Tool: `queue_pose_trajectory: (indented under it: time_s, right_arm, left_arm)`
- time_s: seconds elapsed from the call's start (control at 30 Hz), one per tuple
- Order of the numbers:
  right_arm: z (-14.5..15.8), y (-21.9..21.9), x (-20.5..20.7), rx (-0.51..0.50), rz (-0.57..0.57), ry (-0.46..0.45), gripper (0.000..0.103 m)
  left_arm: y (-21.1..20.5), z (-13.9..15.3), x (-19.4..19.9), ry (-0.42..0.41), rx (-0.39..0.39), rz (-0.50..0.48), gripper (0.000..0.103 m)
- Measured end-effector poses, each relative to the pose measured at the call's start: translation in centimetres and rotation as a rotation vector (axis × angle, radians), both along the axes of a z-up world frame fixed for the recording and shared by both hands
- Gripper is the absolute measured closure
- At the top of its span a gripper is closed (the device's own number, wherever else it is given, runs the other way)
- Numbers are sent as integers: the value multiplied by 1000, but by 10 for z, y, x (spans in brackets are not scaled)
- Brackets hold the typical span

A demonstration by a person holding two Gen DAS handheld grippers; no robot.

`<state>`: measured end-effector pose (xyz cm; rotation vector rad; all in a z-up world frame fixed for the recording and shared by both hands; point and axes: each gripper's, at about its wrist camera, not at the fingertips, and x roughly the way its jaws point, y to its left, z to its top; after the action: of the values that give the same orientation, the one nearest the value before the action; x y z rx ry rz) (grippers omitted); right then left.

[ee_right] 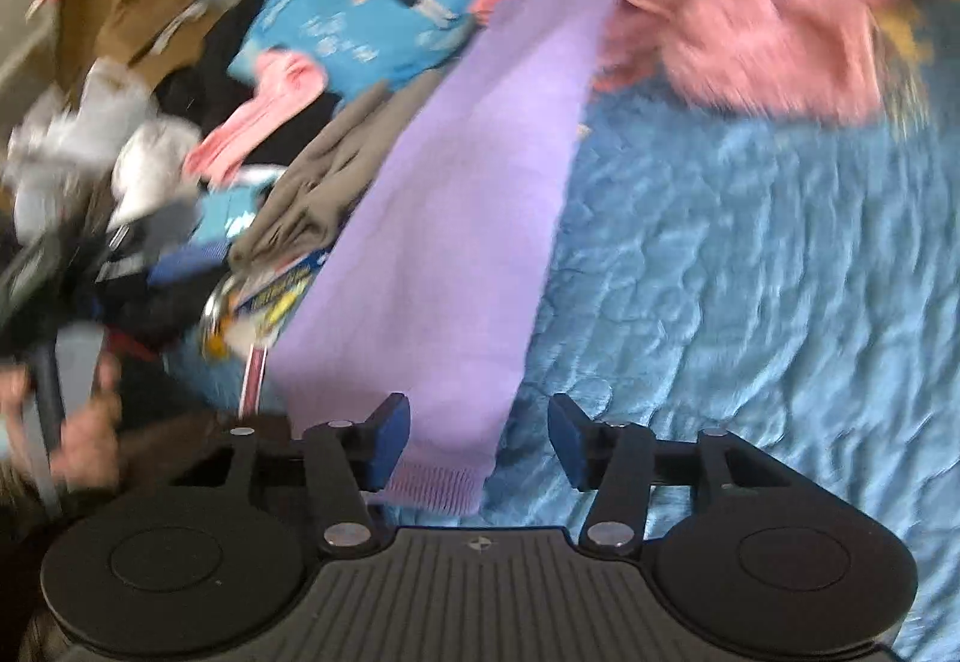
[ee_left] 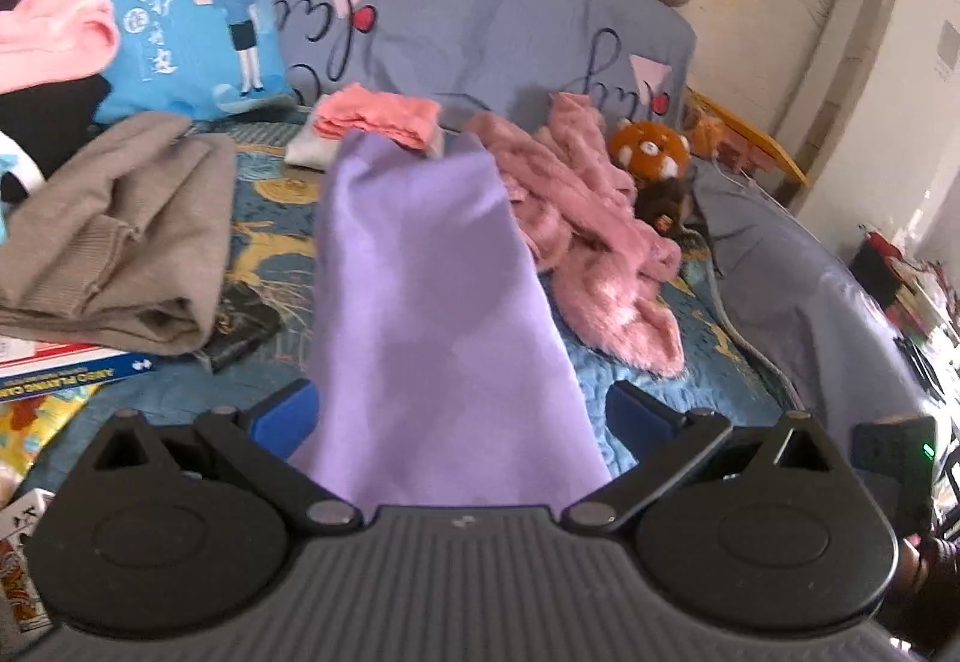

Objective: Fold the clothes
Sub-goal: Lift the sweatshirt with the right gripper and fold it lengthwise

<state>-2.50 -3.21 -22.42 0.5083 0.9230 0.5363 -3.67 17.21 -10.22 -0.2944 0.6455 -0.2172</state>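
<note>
Purple top [ee_left: 432,302] is laid out long on the bed [ee_right: 750,272] (fold barely begun), both grippers [ee_left: 462,416] [ee_right: 480,440] gaping wide, pink pile [ee_left: 594,218] still unfolded.

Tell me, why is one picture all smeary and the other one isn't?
Right wrist view: motion blur smears the fluffy pink garment and the clothes pile; the purple garment stays fairly readable. Left wrist view: sharper, the blue cartoon pillow is clear, though fisheye bends the edges.
</note>
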Motion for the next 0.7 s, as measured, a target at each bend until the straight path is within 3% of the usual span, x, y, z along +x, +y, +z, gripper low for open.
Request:
queue_pose_trajectory:
  time_s: [0.07, 0.1, 0.13, 0.2, 0.27, 0.37, 0.47, 0.57, 0.7]
  right_arm:
    - [-11, -1, 10, 66, -30, 62, 56]
    - [-15, -2, 14, 108, -45, 105, 79]
    - [-18, -3, 16, 147, -58, 152, 92]
    - [-17, -6, 18, 199, -69, 209, 95]
    - [0, -7, 10, 214, -27, 173, 96]
    - [22, -10, -2, 147, 19, 142, 96]
    - [7, -12, -10, 77, -1, 199, 96]
    - [-5, -12, -12, 86, -41, 234, 95]
    - [11, -8, -11, -27, 0, 189, 79]
  left_arm:
    - [2, -3, -5, -3, -20, 1, 0]
    - [7, -6, -6, 2, -47, 9, 0]
    - [11, -9, -7, 6, -73, 18, 0]
    - [21, -12, -8, 17, -117, 45, 0]
    - [27, -12, -11, 18, -134, 59, 0]
    - [28, -11, -13, 13, -128, 58, 0]
    - [24, -10, -13, 14, -107, 44, 0]
    - [19, -10, -12, 20, -82, 29, 0]
    - [14, -12, -13, 30, -55, 23, 0]
